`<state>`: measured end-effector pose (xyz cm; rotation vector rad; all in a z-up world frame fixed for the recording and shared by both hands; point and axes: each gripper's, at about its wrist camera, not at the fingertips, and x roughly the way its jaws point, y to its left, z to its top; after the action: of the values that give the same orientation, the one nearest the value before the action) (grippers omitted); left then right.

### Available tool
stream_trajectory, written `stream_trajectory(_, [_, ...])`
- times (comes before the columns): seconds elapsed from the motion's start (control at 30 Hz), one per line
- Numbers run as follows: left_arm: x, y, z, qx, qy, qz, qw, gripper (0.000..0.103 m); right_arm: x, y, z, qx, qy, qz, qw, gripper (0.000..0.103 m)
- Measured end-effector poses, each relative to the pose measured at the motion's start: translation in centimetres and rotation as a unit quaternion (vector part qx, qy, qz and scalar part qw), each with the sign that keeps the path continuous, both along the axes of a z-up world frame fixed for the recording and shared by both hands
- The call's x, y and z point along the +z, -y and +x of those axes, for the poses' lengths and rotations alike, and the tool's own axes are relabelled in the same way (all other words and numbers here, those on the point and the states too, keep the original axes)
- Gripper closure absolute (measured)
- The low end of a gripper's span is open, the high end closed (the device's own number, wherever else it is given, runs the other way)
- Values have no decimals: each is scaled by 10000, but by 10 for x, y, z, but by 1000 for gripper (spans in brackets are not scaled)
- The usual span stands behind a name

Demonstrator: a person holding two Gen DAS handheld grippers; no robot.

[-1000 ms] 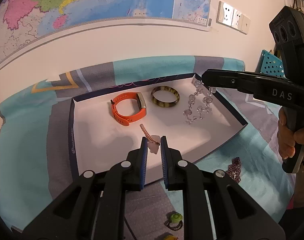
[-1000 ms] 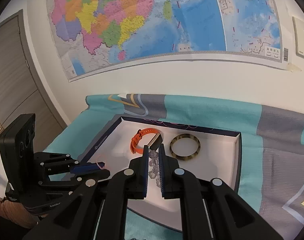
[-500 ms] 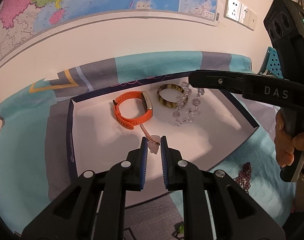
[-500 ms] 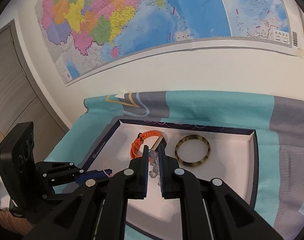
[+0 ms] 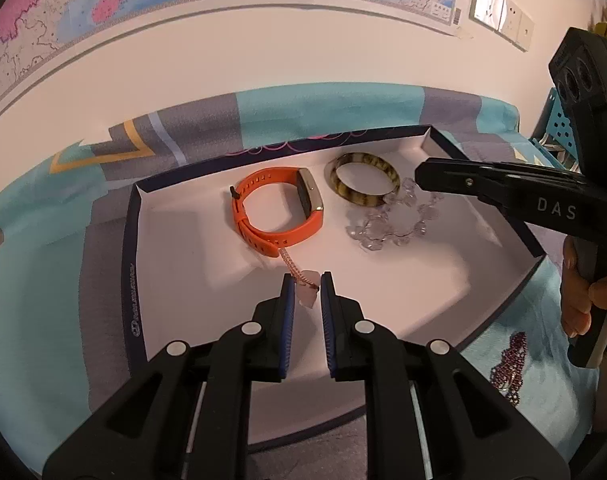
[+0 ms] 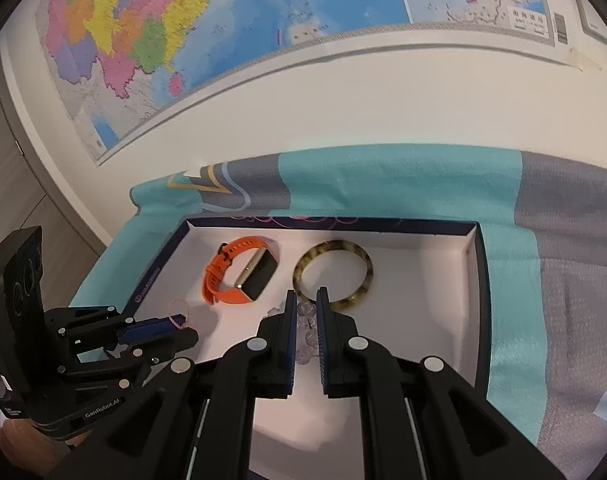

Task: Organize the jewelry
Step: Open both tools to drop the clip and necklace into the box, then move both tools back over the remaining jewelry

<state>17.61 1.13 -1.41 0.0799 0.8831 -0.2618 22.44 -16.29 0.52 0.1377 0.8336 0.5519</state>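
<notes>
A white tray [image 5: 175, 248] with a dark rim lies on the cloth. In it lie an orange watch band [image 5: 275, 210] and a mottled bangle [image 5: 363, 178]. My left gripper [image 5: 305, 284] is shut on a thin pink chain with a pale stone [image 5: 308, 295], held over the tray's near part. My right gripper [image 6: 304, 300] is shut on a clear bead bracelet [image 5: 391, 224], whose lower beads rest on the tray floor beside the bangle [image 6: 333, 270]. The watch band [image 6: 239, 270] and the left gripper [image 6: 183, 320] also show in the right wrist view.
A purple bead necklace [image 5: 511, 364] lies on the teal and grey cloth [image 5: 35, 280] right of the tray. A wall with a map [image 6: 223, 20] stands behind. A blue perforated basket [image 5: 555, 128] is at the far right.
My right gripper has moved down and left with the bead bracelet, from above the tray's far right corner to the tray floor beside the bangle. My left gripper still holds the pink chain.
</notes>
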Motion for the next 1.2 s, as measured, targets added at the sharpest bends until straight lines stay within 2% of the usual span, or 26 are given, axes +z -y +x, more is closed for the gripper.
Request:
stream_trajectory(0.4, [-6, 3, 13, 46, -114, 55, 9999, 89, -14, 0, 7, -72, -187, -132, 9997, 93])
stream_trajectory(0.73, [-12, 5, 17, 26, -124, 64, 9999, 88, -2, 9, -6, -118, -18, -69, 9999, 89])
stream_trajectory(0.77, [-11, 5, 17, 29, -97, 64, 9999, 85, 0, 9, -8, -100, 0, -69, 9999, 86])
stream_trajectory(0.83, [-9, 5, 14, 73, -29, 113, 9999, 66, 4, 12, -16, -44, 74, -65, 9999, 83])
stream_trajectory(0.97, [3, 0, 4, 238, 169, 162, 9994, 64, 15, 18, -40, 119, 282, -97, 9995, 77])
stream_trajectory(1.07, [20, -3, -10, 296, 416, 158, 9986, 58, 24, 23, -64, 300, 507, -229, 9980, 71])
stream_trajectory(1.2, [36, -8, -32, 293, 674, 81, 9973, 50, 26, 30, -93, 526, 630, -350, 9960, 68])
